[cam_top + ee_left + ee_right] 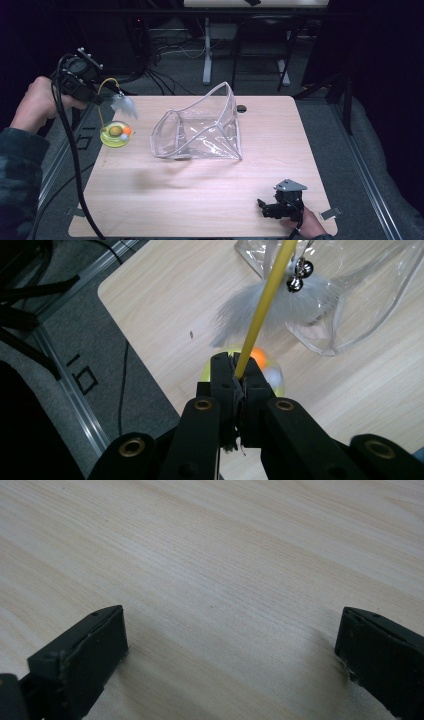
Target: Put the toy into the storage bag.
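Note:
A cat toy hangs at the table's left side: a yellow wire [101,107] rises from a yellow-green round base [116,134] that holds small orange and white balls, and a grey feather [123,105] with small bells [299,276] dangles from the wire's tip. My left gripper [98,98] is shut on the yellow wire [262,305], lifted above the table's left edge. The base [272,371] lies just beyond its jaws. A clear plastic zip pouch [200,131] stands with its mouth agape mid-table. My right gripper [261,206] rests open at the front right, bare wood between its jaws.
The light wooden table [200,200] has a dark cable hole [242,108] at its back edge. Grey floor with metal rails [75,390] and cables lies off the left side. A table leg and chair frame stand behind.

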`<state>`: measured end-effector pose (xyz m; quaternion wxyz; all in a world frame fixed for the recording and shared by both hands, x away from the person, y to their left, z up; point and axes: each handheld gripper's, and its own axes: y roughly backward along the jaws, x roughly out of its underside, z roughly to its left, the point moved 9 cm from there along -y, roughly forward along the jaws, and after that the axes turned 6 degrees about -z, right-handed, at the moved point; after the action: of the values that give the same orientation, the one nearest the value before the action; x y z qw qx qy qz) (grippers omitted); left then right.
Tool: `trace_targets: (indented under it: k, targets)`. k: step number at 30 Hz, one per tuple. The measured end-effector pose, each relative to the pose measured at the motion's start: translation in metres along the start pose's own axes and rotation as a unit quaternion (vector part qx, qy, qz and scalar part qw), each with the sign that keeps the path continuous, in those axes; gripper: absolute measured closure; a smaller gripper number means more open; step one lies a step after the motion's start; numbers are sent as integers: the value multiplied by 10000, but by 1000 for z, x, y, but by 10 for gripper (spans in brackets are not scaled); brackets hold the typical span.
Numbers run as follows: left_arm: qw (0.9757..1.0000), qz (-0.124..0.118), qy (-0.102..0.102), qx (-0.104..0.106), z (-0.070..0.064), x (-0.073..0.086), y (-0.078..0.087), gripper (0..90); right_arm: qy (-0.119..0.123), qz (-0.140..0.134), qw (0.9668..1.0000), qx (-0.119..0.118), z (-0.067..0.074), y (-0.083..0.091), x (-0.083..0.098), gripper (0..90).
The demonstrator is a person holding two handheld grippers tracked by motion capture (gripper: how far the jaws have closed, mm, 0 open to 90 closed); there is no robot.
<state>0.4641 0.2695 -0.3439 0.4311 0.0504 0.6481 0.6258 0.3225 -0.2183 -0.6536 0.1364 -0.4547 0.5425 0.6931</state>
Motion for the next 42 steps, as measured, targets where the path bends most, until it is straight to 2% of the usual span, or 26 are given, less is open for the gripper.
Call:
trace_targets:
  k: [9,13,19,27,42]
  targets:
    - [10000,-45,-17,-16,1,-15,3,880,1,-2,10000,1,0,0,0,0]
    - [10000,-75,41,31,1,-20,4,880,1,-2,10000,1,0,0,0,0]
    - [9999,-118,-38,30,-1,-29,7,880,2,0,10000,2,0,0,0,0]
    - [9999,-138,-8,22,0,-37,11,880,-3,-7,10000,5,0,0,0,0]
    - [9997,-201,-131,4,-3,-57,22,880,-2,-6,10000,5,0,0,0,0]
